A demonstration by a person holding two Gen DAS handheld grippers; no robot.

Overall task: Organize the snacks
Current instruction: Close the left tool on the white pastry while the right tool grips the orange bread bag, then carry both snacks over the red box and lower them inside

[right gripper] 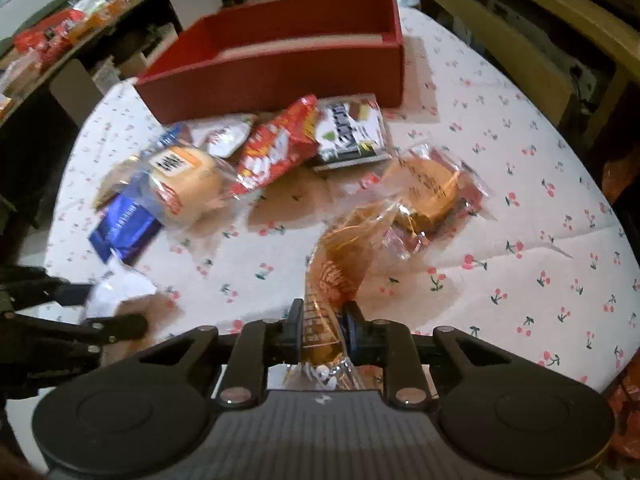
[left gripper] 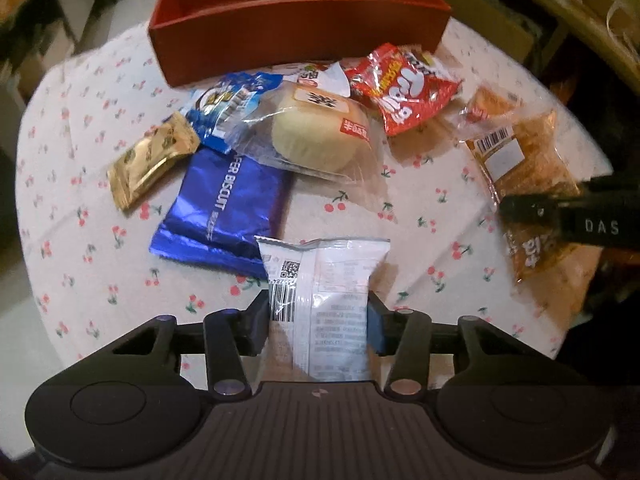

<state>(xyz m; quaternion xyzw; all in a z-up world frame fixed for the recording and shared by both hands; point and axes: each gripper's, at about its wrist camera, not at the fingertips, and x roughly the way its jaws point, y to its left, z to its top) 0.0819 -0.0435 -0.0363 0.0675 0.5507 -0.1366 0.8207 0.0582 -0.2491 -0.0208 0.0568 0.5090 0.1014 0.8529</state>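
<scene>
Step in hand: pick-up. The left gripper [left gripper: 318,320] is clamped on a white snack packet [left gripper: 324,280]; the right gripper [right gripper: 322,326] is clamped on an amber clear-wrapped pastry [right gripper: 340,268]. The red box [left gripper: 296,32] stands empty at 12 o'clock, beyond the loose snacks. Next move, by judgement: carry both packets over the near wall, then release.

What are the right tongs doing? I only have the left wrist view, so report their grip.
Observer: The right tongs are shut on an amber clear-wrapped packet.
Operator: Now tell me what sits behind the red snack bag.
Observer: A white and green packet lies beside the red snack bag, close in front of the red box.
</scene>
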